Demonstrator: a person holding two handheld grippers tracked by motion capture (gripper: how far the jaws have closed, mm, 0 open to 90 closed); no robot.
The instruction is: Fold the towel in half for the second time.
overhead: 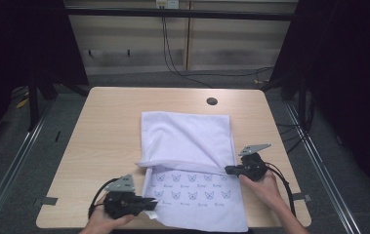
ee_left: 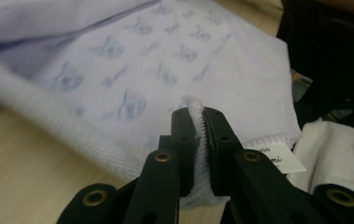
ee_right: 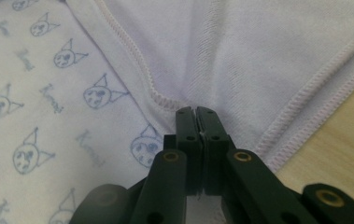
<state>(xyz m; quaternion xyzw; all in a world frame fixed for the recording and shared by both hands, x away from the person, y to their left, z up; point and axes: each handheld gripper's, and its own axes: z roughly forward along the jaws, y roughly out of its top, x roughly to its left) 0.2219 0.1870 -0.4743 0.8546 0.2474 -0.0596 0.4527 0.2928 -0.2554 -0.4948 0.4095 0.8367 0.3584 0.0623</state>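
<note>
A pale lilac cloth (overhead: 187, 136) printed with small cat faces lies on the wooden table (overhead: 109, 126), its far part folded toward me so that the plain underside faces up. My left gripper (overhead: 151, 204) is at the cloth's near left corner. In the left gripper view its jaws (ee_left: 196, 112) are shut on a pinched ridge of the cloth (ee_left: 165, 56). My right gripper (overhead: 229, 170) is at the right end of the fold. Its jaws (ee_right: 196, 111) are shut, and creases in the cloth (ee_right: 258, 56) run in to the tips.
A white label (ee_left: 277, 158) is sewn at the cloth's hem near the left jaws. A round cable hole (overhead: 212, 101) sits at the table's far side. Bare wood shows left of the cloth. Dark frames and floor cables surround the table.
</note>
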